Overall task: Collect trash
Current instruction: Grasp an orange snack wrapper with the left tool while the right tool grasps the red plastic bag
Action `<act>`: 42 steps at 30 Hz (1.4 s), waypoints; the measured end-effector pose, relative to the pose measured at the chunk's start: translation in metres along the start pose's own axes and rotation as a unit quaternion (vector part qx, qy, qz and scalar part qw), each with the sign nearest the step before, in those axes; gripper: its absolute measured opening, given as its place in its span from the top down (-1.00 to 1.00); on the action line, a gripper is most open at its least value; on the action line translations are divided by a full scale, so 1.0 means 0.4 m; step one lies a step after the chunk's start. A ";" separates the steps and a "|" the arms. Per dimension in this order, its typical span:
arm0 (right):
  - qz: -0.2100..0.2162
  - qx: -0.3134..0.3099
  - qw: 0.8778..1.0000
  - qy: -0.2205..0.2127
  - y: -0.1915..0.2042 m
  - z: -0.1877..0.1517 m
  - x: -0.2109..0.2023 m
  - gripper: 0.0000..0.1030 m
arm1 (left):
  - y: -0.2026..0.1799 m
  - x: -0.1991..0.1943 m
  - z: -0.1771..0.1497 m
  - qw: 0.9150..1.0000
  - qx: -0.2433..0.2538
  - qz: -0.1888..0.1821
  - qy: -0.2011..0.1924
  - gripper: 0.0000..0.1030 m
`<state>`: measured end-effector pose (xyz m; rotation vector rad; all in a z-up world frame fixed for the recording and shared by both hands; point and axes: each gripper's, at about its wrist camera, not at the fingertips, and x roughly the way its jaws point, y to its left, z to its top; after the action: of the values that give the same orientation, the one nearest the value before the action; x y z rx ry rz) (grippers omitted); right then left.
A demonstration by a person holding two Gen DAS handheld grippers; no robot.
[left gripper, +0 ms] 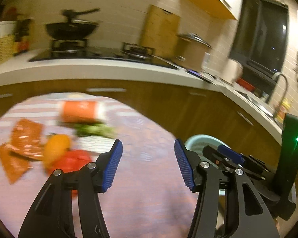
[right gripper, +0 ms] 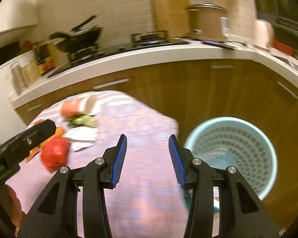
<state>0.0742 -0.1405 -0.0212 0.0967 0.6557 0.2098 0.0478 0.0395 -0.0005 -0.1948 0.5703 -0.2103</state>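
Trash lies on the left part of a pink striped tablecloth (left gripper: 145,198): orange wrappers (left gripper: 23,138), a yellow-orange piece (left gripper: 55,148), a red crumpled bag (left gripper: 73,160), an orange and white cup on its side (left gripper: 79,111) and green scraps (left gripper: 95,130). My left gripper (left gripper: 148,158) hangs open and empty above the cloth, right of the pile. My right gripper (right gripper: 148,154) is also open and empty. It sits between the red bag (right gripper: 53,154) and a pale blue mesh bin (right gripper: 228,119) on the floor to the right. White paper (right gripper: 83,136) lies beside the bag.
A white counter (left gripper: 109,67) with wooden cabinets (right gripper: 188,91) curves behind the table. On it are a wok (left gripper: 71,29) on a hob, a cutting board (left gripper: 161,27) and a pot (right gripper: 206,23). A sink tap (left gripper: 282,83) is at far right.
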 end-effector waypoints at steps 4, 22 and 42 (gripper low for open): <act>0.039 -0.029 0.999 0.008 0.111 -0.003 0.026 0.22 | 0.103 -0.050 0.007 0.999 -0.029 0.036 -0.013 -0.04; 0.103 -0.074 0.990 0.057 0.408 -0.060 0.179 -0.07 | 0.575 -0.121 -0.038 0.976 -0.120 0.178 0.024 -0.06; 0.079 -0.057 0.994 0.057 0.403 -0.069 0.233 -0.54 | 0.607 0.019 -0.046 0.975 -0.097 0.175 0.100 0.04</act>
<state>0.1030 0.0379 -0.0735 0.0261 0.7485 0.4082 0.0785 0.2683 -0.0778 -0.2602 0.8157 0.1713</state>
